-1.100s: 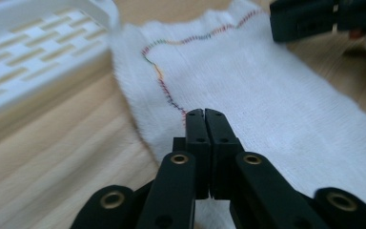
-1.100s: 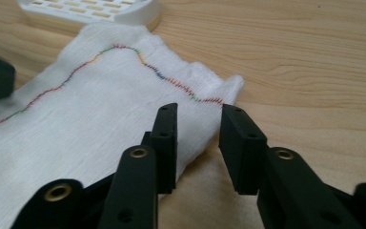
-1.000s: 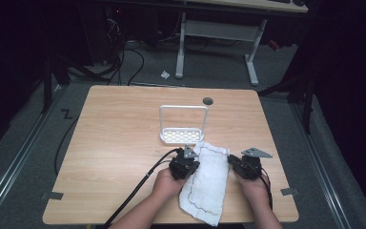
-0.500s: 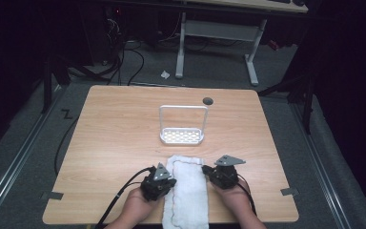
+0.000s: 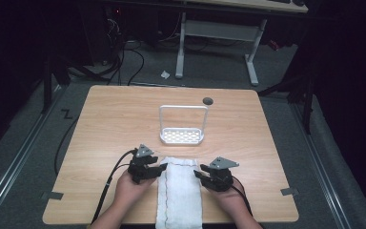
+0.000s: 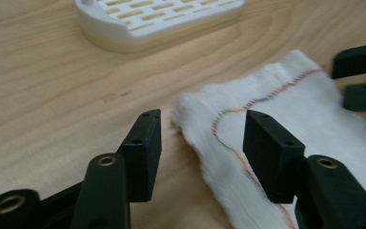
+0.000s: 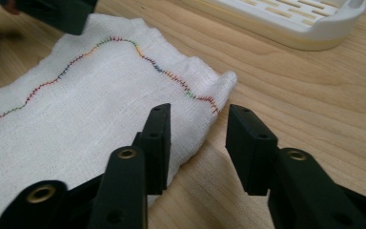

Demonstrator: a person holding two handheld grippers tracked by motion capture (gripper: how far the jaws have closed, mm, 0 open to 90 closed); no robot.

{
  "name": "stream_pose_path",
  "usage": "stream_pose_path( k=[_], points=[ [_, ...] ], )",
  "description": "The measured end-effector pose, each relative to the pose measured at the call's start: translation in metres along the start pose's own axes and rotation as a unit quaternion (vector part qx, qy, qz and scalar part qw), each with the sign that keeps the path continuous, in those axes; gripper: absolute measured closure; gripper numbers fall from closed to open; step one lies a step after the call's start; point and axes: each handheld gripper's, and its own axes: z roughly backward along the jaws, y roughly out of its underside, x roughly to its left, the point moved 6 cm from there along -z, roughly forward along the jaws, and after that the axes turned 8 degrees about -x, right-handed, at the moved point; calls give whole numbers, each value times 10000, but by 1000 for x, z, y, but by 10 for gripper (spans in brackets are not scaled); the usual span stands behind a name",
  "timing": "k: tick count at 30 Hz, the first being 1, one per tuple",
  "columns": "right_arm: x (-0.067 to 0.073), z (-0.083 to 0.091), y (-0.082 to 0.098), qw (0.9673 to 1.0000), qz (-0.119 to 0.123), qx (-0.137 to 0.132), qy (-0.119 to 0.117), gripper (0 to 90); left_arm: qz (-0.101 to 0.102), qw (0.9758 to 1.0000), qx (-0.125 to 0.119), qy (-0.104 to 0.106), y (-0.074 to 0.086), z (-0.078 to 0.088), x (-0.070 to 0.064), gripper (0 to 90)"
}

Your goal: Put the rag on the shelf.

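While the white slotted tray (image 5: 181, 136) seemingly sits empty mid-table, the folded cloth (image 5: 180, 193) lies near the front edge between left gripper (image 5: 153, 170) and right gripper (image 5: 204, 174), both parted, gripping nothing.

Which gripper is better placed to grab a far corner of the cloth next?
Right, narrowly. The right gripper has the corner of the white cloth between its open jaws. The left gripper is open too, but its corner sits just beyond the tips.
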Motion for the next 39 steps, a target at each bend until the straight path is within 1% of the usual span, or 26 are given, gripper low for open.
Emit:
stream_pose_path(
  k=[1, 2, 3, 4, 5, 6, 8, 9, 10, 12, 13, 16, 17, 20, 23, 25, 28, 29, 30, 32, 34, 35, 36, 37, 38, 39],
  points=[
    [-1, 0, 1, 10000, -57, 16, -18, 557, 43, 9999, 112, -26, 0, -5, 0, 474],
    [-2, 1, 0, 10000, -47, -2, -24, 556, 116, 9997, 213, 33, 2, -11, -1, 481],
    [-2, 1, 0, 10000, -47, -2, -24, 556, 116, 9997, 213, 33, 2, -11, -1, 490],
    [-3, 1, 0, 10000, -56, -32, -5, 556, 68, 9998, 193, -41, 1, -12, -2, 490],
    [-5, 2, -1, 9999, -110, -55, 38, 558, 113, 9998, 172, -53, 1, -13, -2, 497],
    [-6, 3, -1, 9999, -150, -64, 46, 559, 193, 9997, 158, -28, 1, -13, -2, 507],
    [-8, 4, -1, 9998, -202, -78, 46, 561, 293, 9993, 165, 160, 1, -14, -3, 557],
    [-8, 4, -1, 9996, -248, -100, 22, 557, 163, 9997, 113, 164, 2, -14, -5, 604],
    [-9, 5, -2, 9996, -248, -135, 10, 557, 163, 9997, 113, 164, 2, -14, -5, 633],
    [-9, 5, -2, 9995, -261, -154, -6, 555, -16, 9999, 5, 122, 5, -14, -8, 645],
    [-8, 5, -2, 9996, -224, -152, -31, 537, -88, 9999, -57, 100, 6, -14, -9, 669],
    [-7, 3, -1, 9997, -212, -112, -65, 514, -146, 9998, -75, 105, 7, -14, -10, 704],
    [-7, -1, -2, 9996, -270, -47, -76, 501, -109, 9997, -63, 209, 8, -14, -11, 733],
    [-9, -7, -8, 9995, -307, -40, -10, 494, -66, 9996, -63, 284, 8, -14, -10, 779],
    [-10, -11, -11, 9996, -280, 0, 86, 489, -35, 9995, -88, 310, 8, -14, -9, 795],
    [-11, -22, -11, 9994, -296, 133, 111, 478, -16, 9994, -80, 348, 9, -13, -9, 796],
    [-10, -26, -10, 9992, -331, 203, 116, 489, 72, 9993, -108, 348, 10, -12, -8, 803],
    [-6, -28, -11, 9993, -288, 237, 47, 590, 61, 9993, -109, 346, 10, -12, -8, 809],
    [-6, -28, -11, 9993, -288, 237, 47, 590, 54, 9993, -110, 345, 10, -12, -8, 809],
    [0, -30, -11, 9995, -221, 211, -12, 680, 71, 9993, -99, 367, 10, -11, -8, 822],
    [2, -30, -11, 9993, -289, 230, -85, 758, 187, 9987, -74, 472, 11, -11, -8, 829],
    [4, -30, -11, 9993, -274, 224, -130, 790, 231, 9984, -78, 517, 11, -10, -7, 831],
    [4, -30, -11, 9993, -274, 224, -130, 790, 244, 9982, -97, 540, 11, -9, -7, 831],
    [5, -29, -12, 9996, -171, 207, -63, 851, 220, 9982, -136, 547, 11, -8, -7, 834],
    [5, -28, -12, 9998, -86, 175, -31, 853, 167, 9982, -190, 537, 10, -7, -8, 834],
    [5, -28, -12, 9998, -86, 175, -31, 853, 124, 9982, -260, 532, 10, -6, -9, 834]
  ],
)
